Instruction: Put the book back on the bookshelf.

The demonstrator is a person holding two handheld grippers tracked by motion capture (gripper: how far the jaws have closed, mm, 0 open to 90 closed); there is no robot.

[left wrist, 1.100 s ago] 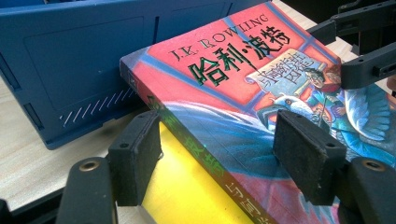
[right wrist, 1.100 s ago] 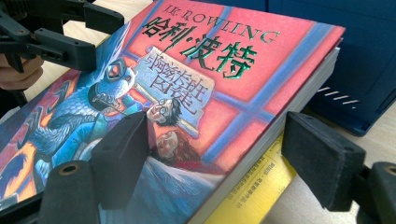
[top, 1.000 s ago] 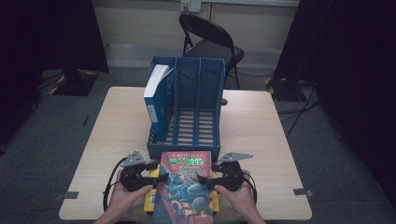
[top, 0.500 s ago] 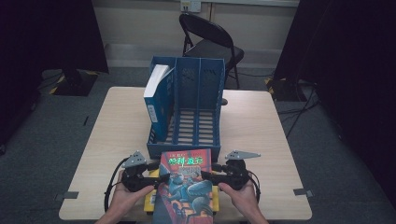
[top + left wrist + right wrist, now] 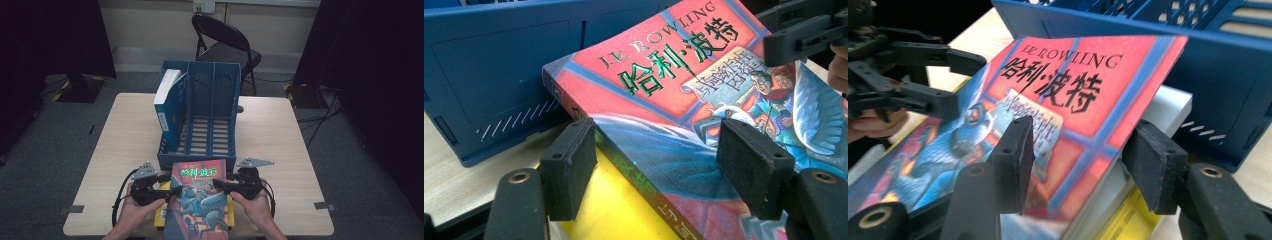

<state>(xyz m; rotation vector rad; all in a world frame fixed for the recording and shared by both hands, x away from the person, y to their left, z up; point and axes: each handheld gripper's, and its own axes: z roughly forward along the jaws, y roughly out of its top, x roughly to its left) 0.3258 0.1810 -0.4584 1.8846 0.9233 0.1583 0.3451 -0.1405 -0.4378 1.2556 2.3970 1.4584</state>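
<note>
a red and blue paperback (image 5: 201,197) with green chinese title lettering sits at the near edge of the bench, cover up, its far end tilted up just in front of the blue file rack (image 5: 202,117). it rests on a yellow book (image 5: 624,212). a blue-spined book (image 5: 169,107) stands in the rack's left compartment.

Not much has shifted. The red Harry Potter book (image 5: 200,200) is now lifted a bit higher off the yellow book (image 5: 162,216) than it was a second ago, with its far edge raised closer to the front wall of the blue file rack (image 5: 200,120). The left gripper (image 5: 172,190) and right gripper (image 5: 217,186) have been brought in tighter against the two side edges of the cover, jaws straddling it, and the hands are pulled slightly nearer.
</note>
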